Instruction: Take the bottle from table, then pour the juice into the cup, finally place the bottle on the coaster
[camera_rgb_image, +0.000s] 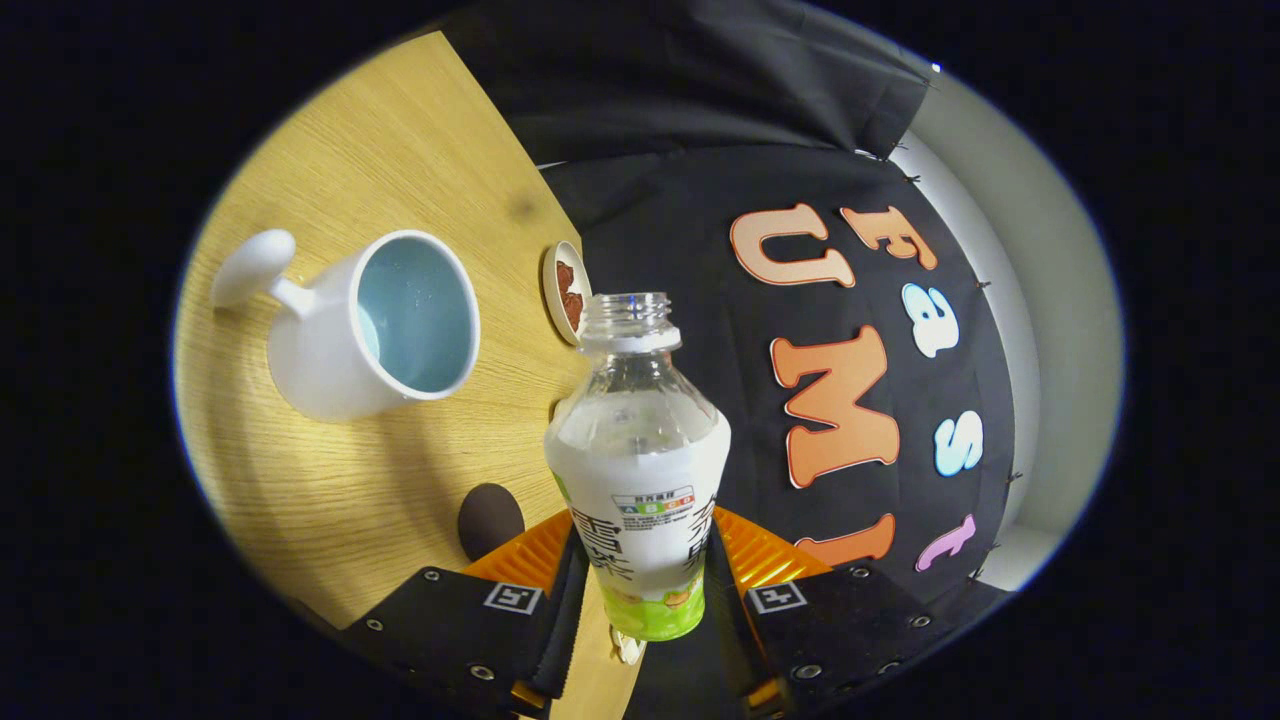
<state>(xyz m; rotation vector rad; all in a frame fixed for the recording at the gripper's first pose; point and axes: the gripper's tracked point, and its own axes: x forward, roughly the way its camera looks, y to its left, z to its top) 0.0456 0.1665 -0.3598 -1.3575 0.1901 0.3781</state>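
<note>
My gripper is shut on a clear uncapped bottle with a white label and a green band at its base. Both fingers press on its lower body. The whole scene looks rolled, so the bottle lies tilted over the wooden table. A white cup with a pale blue inside and a knob handle stands on the table beside the bottle's neck, its opening facing the bottle. No stream leaves the bottle's mouth. A dark round coaster-like disc lies on the table just beside one finger.
A small round dish with something reddish brown in it sits on the table just beyond the bottle's mouth, close to the table's edge. Beyond the table hangs the booth's black cloth wall, with a pale wall further off.
</note>
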